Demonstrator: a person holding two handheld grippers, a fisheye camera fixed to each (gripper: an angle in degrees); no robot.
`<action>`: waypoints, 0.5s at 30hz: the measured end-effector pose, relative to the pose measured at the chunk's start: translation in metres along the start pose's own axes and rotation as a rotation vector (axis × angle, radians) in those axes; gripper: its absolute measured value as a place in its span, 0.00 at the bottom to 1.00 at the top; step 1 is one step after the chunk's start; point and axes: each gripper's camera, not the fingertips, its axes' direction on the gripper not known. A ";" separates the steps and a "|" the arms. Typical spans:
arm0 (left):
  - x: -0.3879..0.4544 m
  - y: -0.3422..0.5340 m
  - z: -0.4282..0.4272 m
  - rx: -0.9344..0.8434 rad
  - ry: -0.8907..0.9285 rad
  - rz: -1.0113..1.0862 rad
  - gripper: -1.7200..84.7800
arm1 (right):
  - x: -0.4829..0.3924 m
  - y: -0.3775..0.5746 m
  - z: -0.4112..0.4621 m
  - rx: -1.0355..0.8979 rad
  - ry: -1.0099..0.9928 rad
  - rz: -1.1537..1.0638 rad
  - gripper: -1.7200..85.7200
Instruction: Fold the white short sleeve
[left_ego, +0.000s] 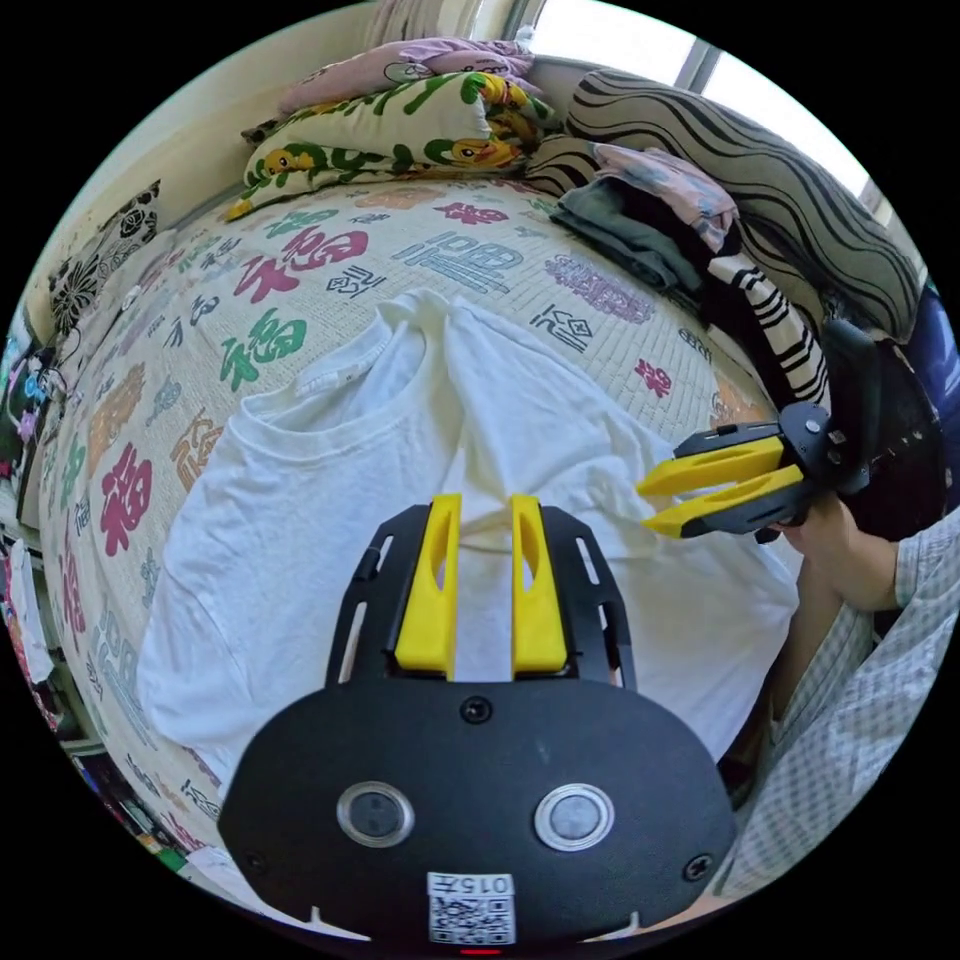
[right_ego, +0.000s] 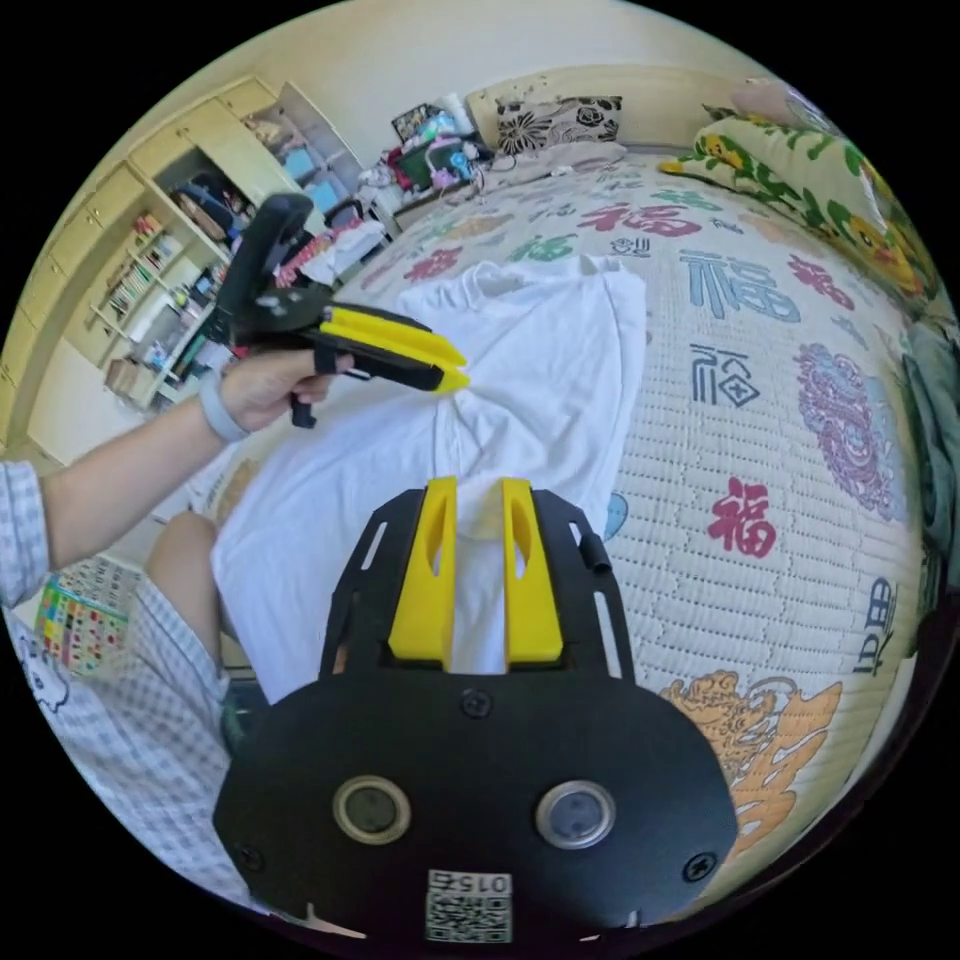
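On the patterned bed cover (left_ego: 330, 250) lies the white short sleeve shirt (left_ego: 300, 500), partly folded over. Both the left gripper (left_ego: 485, 505) and right gripper (right_ego: 478, 490) pinch bunched cloth between nearly closed jaws.

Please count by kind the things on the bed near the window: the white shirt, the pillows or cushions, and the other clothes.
White shirt: 1
Pillows: 2, a duck-print one and a striped one
Other clothes: 4 or more, a pink piece, a dark green piece, a black-and-white striped piece, a pink piece on the duck pillow
Total: at least 7
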 end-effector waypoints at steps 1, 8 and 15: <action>-0.001 0.002 -0.003 -0.004 0.012 -0.013 0.09 | -0.005 0.000 0.006 0.014 0.042 -0.010 0.09; -0.017 0.025 -0.049 0.111 0.067 -0.131 0.02 | -0.013 -0.006 0.005 0.059 -0.082 -0.052 0.02; -0.031 0.056 -0.071 0.015 0.067 -0.209 0.03 | -0.025 -0.023 0.038 -0.045 -0.074 -0.066 0.05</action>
